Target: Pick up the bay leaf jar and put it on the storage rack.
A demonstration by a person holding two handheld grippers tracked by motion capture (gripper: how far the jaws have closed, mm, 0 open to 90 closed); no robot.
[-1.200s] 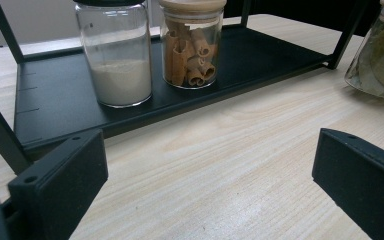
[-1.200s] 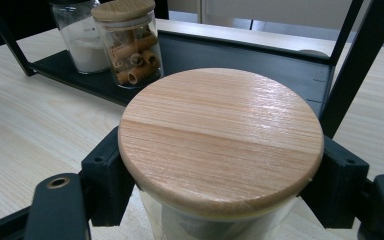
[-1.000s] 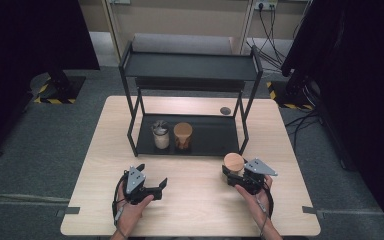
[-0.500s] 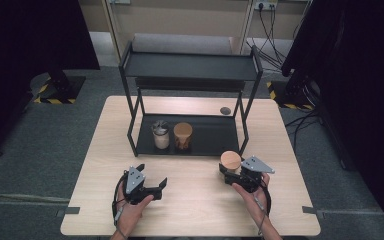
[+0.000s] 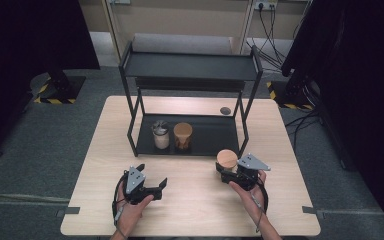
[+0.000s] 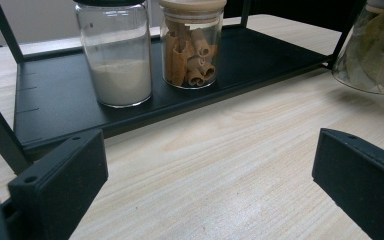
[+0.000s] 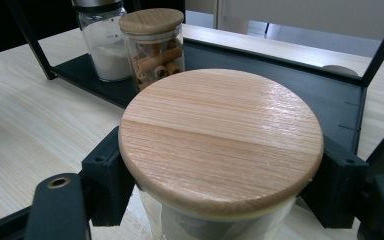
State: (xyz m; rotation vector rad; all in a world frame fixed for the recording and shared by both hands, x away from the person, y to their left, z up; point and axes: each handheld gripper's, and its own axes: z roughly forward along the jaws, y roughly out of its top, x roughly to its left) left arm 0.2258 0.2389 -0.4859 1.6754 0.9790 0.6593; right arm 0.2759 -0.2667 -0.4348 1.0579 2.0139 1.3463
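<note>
My right gripper [image 5: 228, 172] is clamped on a glass jar with a round wooden lid [image 7: 221, 137]; in the right gripper view the two black jaws press against the glass just under the lid on either side. From the high view that jar [image 5: 227, 161] sits near the right front leg of the black shelf rack [image 5: 190, 67], over the wooden table [image 5: 190, 215]. In the left gripper view the jar [image 6: 375, 47] seems to hang slightly above the tabletop with a shadow beneath it, though the frame's edge cuts it off and I can't be sure. It looks to contain pale dried leaves.

My left gripper [image 5: 152, 186] rests low over the table on the other side, jaws spread wide with nothing between them, only bare wood showing in its own view.

Further out, on the rack's lower tray [image 6: 260, 55], two jars stand side by side, close together: one with a dark lid and white powder [image 6: 117, 55], and one with a wooden lid and rolled cinnamon sticks [image 6: 192, 45]. A small dark disc [image 5: 225, 110] lies on the table behind the rack.
</note>
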